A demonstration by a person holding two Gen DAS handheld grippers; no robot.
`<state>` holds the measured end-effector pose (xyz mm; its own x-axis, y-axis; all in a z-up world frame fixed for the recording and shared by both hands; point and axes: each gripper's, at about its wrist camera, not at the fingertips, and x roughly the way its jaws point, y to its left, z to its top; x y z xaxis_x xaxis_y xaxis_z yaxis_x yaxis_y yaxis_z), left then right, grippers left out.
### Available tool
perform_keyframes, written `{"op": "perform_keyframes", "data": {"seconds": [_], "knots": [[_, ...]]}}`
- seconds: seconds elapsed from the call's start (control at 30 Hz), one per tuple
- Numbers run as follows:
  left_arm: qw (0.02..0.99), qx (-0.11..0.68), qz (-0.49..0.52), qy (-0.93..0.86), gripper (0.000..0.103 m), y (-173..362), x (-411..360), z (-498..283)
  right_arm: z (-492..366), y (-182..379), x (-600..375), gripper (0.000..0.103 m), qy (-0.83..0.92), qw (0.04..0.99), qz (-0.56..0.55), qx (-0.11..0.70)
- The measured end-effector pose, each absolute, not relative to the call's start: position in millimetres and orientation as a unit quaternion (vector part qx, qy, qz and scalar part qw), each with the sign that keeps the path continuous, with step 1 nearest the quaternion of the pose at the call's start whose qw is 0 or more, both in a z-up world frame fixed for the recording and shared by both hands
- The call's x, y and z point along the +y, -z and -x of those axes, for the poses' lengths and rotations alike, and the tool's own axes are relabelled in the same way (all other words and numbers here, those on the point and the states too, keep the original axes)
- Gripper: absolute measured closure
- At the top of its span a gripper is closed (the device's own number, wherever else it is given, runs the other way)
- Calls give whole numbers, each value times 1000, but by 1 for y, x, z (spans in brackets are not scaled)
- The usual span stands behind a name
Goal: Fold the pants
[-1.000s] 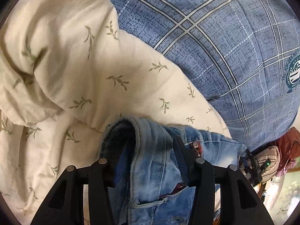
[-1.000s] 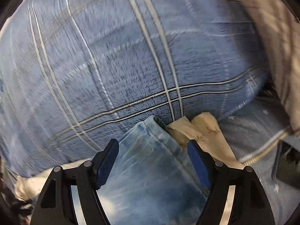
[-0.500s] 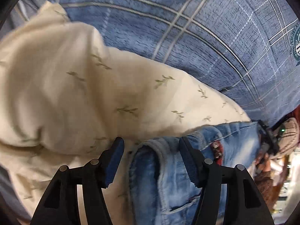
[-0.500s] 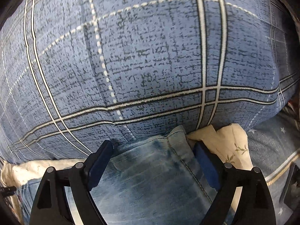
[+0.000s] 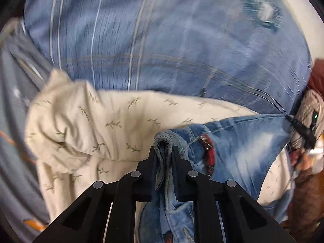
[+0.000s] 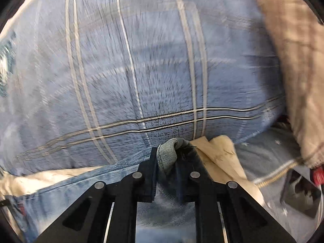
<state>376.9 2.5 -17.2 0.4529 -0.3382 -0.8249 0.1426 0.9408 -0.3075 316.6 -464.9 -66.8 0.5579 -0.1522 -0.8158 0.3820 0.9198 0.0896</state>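
The left gripper (image 5: 163,151) is squeezed tight on a bunched edge of the blue jeans (image 5: 243,147) — the cloth pokes up between its two black fingers, and the rest of the jeans spreads off to the right over a cream sheet with little leaves (image 5: 113,121). The right gripper (image 6: 175,158) is pinched on another thick fold of the jeans (image 6: 168,154), just in front of a big blue checked blanket (image 6: 141,70) — both views are blurry. A corner of the cream sheet (image 6: 218,154) sticks out beside that fold.
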Motion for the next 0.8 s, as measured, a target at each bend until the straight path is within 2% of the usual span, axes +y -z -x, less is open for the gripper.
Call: {"op": "perform_keyframes", "data": {"seconds": [0.2, 0.43, 0.53, 0.67, 0.7, 0.77, 0.8], "knots": [[892, 423, 54, 149, 91, -36, -8, -292, -240, 11, -466, 89, 148, 892, -163, 395], [900, 391, 62, 180, 91, -52, 15, -177, -93, -25, -468, 89, 165, 895, -223, 349], [888, 414, 63, 191, 90, -37, 31, -131, -32, -7, -471, 89, 187, 881, -252, 356], [843, 498, 84, 186, 89, 21, 46, -105, 37, 42, -477, 87, 227, 845, -313, 369], [831, 519, 89, 179, 89, 34, 51, -101, 50, 55, -479, 82, 236, 833, -331, 376], [806, 554, 112, 174, 99, 50, 64, -96, 70, 76, -478, 78, 246, 809, -361, 394], [798, 563, 129, 174, 98, 53, 74, -91, 76, 78, -475, 73, 250, 805, -366, 394]]}}
